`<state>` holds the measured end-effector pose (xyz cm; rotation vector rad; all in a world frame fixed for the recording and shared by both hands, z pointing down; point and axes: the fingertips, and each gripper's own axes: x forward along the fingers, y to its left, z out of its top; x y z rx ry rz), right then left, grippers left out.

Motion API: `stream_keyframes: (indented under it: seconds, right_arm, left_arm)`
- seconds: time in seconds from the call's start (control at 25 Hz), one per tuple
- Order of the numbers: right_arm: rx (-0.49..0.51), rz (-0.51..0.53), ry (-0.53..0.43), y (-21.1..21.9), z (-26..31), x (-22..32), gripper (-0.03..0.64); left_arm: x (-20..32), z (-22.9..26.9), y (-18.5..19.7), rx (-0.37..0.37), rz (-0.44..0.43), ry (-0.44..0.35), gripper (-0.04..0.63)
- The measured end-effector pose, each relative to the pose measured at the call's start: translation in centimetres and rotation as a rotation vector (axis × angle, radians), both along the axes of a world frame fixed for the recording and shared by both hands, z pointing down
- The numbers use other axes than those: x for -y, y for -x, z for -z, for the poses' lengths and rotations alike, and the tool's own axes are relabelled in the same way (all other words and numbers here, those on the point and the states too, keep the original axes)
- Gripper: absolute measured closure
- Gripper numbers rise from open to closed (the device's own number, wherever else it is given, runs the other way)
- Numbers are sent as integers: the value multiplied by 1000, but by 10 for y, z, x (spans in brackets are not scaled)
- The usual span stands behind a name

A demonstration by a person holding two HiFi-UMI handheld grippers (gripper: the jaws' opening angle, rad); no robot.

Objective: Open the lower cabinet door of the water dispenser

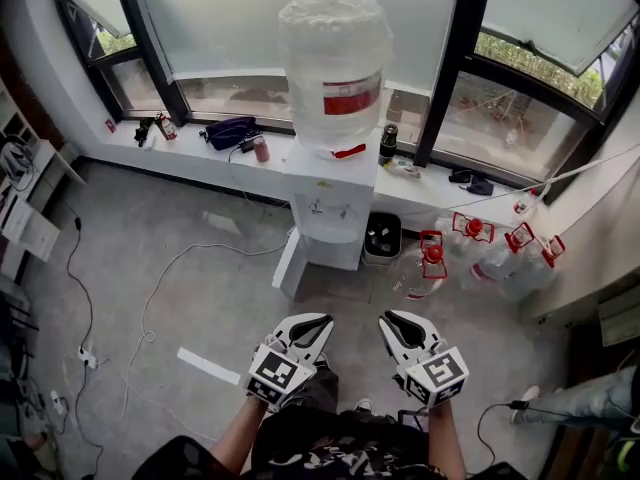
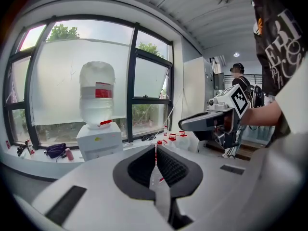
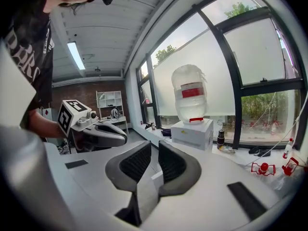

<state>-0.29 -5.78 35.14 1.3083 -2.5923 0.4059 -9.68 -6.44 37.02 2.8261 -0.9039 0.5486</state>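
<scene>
The white water dispenser [image 1: 330, 203] stands against the window sill with a big clear bottle [image 1: 335, 68] on top. At its base, a white lower door panel [image 1: 290, 265] juts out to the left, swung away from the body. Both grippers hang well short of it, over the grey floor at the bottom of the head view. My left gripper [image 1: 318, 320] has its pads together with nothing held. My right gripper [image 1: 392, 318] shows a narrow gap between its pads, with nothing in it. The dispenser [image 2: 99, 141] looks far off in the left gripper view, and the dispenser [image 3: 192, 134] likewise in the right gripper view.
Several empty bottles with red caps [image 1: 490, 253] lie right of the dispenser, beside a black bin [image 1: 383, 236]. Cables [image 1: 150, 308] and a white strip [image 1: 208, 365] cross the floor on the left. Small items line the sill [image 1: 230, 133]. Another person's leg [image 1: 585, 398] shows at lower right.
</scene>
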Motion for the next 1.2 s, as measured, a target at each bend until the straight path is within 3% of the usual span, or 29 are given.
stream_keyframes:
  seconds: [0.2,0.56,1.2]
  right_arm:
    - [18,20,-30,-26,13,-62,583]
    - [-5,85,-57,-38,11,-147,604]
    - [-65,126,-98,-41,21,-199,604]
  left_arm:
    - [-64,15,-38,-25,10,16,578]
    - [-168,21,-80,-57,-8,29,578]
    - [-222,35,-87,-97,8,-22,578]
